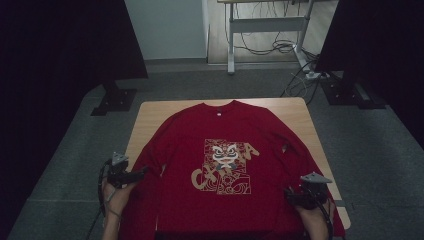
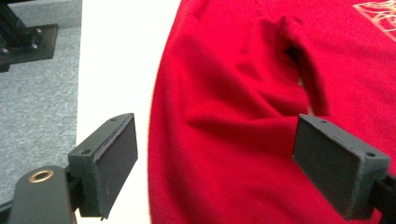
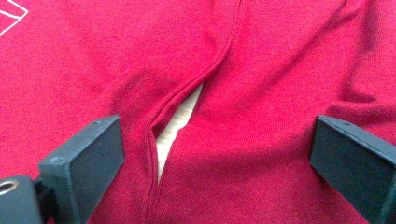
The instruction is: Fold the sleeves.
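High view: nearest the camera, the left gripper (image 1: 142,171) sits at the outer edge of the left sleeve (image 1: 145,165) of the red long-sleeved cotton T-shirt (image 1: 190,145), and the right gripper (image 1: 289,194) hangs over the right sleeve (image 1: 305,160), each held low and pointed inward, which suits taking a sleeve to fold it across the body. In the left gripper view the jaws stand wide apart with nothing pressed between them: one black pad (image 2: 112,163) is over the bare pale wooden counter (image 2: 116,70), the other over a ridge of sleeve cloth, so the opening straddles the sleeve's edge. In the right gripper view the jaws are likewise parted and empty, bracketing the hemmed seam (image 3: 187,98) where sleeve meets body, with a sliver of counter showing through the gap.

Farther off, the shirt lies flat and face up in the middle of the counter, its gold lion-dance print (image 1: 225,167) readable and collar (image 1: 218,106) towards the far edge. Spread out like this, it looks ready for folding. Beyond the counter are grey carpet (image 1: 380,150) and a desk frame with trailing cables (image 1: 270,35).
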{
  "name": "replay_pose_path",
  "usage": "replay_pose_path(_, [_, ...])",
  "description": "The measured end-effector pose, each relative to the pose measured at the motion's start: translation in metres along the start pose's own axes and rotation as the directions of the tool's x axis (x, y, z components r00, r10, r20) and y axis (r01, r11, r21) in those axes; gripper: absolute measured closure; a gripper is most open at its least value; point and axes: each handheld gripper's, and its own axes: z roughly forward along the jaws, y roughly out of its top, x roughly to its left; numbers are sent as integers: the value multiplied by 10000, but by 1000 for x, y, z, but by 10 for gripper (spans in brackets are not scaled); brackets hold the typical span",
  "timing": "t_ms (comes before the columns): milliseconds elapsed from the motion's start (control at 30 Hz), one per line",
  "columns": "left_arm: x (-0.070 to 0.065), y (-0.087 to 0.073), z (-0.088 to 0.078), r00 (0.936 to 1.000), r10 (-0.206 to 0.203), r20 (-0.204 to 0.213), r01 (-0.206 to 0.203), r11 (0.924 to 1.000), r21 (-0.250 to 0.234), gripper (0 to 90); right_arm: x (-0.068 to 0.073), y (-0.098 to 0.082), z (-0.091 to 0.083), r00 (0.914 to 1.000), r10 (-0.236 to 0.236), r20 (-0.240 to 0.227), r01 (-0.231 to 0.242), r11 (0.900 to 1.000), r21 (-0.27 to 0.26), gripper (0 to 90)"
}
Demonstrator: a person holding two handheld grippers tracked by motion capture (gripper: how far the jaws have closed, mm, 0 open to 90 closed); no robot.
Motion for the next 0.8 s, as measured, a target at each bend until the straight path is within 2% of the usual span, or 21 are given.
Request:
replay_pose_path(300, [20,-5,6,9991,-342,-259,339,9993,-136,213,0,0,0,10000,2,-3,-2,10000,2,33])
replay_pose_path(433, [23,-7,10,9988,-376,-311,373,9993,-100,237,0,0,0,10000,4,-4,-4,10000,7,33])
replay_pose_path(500, [24,-8,10,9986,-381,-362,379,9992,-82,283,0,0,0,10000,0,-4,0,10000,4,33])
replay_pose_path(633, [29,-9,15,9973,-597,-423,593,9982,-113,313,0,0,0,10000,1,-4,-1,10000,5,33])
replay_pose_path(800, [30,-11,19,9967,-651,-493,653,9979,10,356,0,0,0,10000,0,-4,0,10000,5,33])
